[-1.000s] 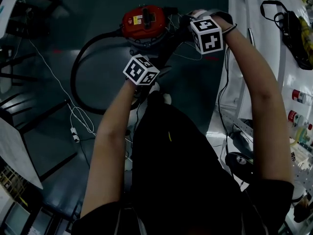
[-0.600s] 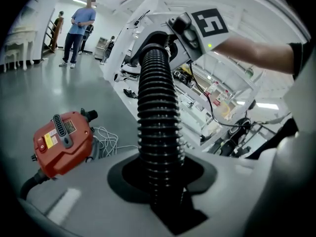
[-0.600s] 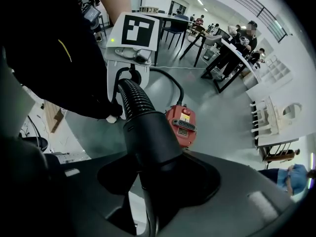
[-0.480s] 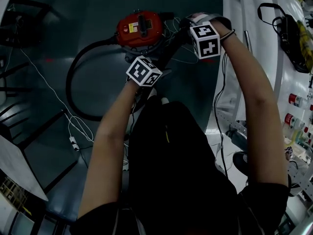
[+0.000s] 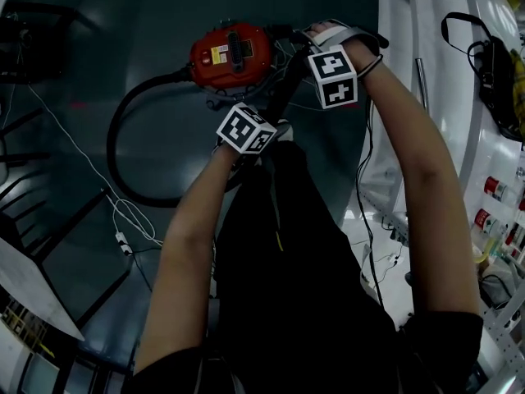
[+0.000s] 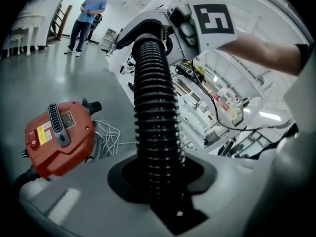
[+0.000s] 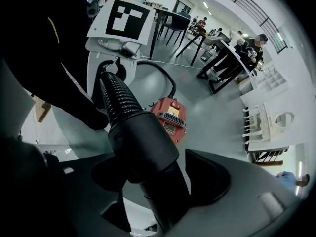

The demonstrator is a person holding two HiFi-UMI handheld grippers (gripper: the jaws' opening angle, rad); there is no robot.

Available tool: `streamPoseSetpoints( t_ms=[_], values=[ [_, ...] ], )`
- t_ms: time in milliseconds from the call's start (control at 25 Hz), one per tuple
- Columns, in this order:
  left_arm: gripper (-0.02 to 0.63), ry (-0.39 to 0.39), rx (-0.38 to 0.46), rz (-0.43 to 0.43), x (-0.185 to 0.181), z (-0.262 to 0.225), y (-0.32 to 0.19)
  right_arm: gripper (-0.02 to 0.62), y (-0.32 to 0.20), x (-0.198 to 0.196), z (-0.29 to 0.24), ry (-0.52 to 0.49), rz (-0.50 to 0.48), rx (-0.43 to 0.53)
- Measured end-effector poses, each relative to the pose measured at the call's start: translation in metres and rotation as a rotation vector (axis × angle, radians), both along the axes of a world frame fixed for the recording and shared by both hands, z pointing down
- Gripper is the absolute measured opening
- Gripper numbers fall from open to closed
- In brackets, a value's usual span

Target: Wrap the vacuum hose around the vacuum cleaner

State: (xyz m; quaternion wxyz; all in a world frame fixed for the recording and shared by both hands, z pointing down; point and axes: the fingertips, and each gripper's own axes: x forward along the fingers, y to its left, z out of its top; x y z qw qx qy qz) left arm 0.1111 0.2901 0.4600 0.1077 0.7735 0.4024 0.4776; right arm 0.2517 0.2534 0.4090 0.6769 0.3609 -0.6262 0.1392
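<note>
Left gripper [image 6: 160, 181]: jaws narrowed and clamped on the ribbed part of the hose [image 6: 155, 122]; the ribs sit squeezed between the pads with no gap showing.

Right gripper [image 7: 158, 181]: its jaws have just been opening and stand wide. The hose's smooth cuff [image 7: 143, 137] is between them, but one pad stands clear of it, so this reads as a loosened hold rather than a grip.

Hose axis: it runs straight out from the left fingers, along their pointing line, and up to the right gripper; the stretch between the two is taut and short.

Vacuum cleaner [image 5: 231, 52]: on the floor beyond and below both sets of fingers; low and to the left of the left fingers, just past the cuff from the right ones.

Slack: a wide loop [image 5: 109, 138] lies on the floor on the cleaner's far side from the right gripper.

Nearer hand: probably the right, beside the cleaner's body.

Hard to make out: the head view is dark and the marker cubes cover both jaws there; where the hose joins the cleaner and the cuff's tip are hidden.
</note>
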Motion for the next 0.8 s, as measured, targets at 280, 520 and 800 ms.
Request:
streamPoseSetpoints(
  t_ms=[280,520,800],
  values=[
    [0.133,-0.024,-0.062,-0.074,0.047,0.007,0.018,0.344,-0.011,0.059,0.029,0.112,0.015,0.058],
    [0.133,-0.051,-0.094,-0.125,0.076,0.021,0.032,0.350,-0.007,0.092,0.049,0.113,0.040,0.121],
    [0.133,-0.076,-0.097,-0.146,0.107,0.033,0.025,0.354,-0.014,0.117,0.061,0.071,0.090,0.150]
  ],
)
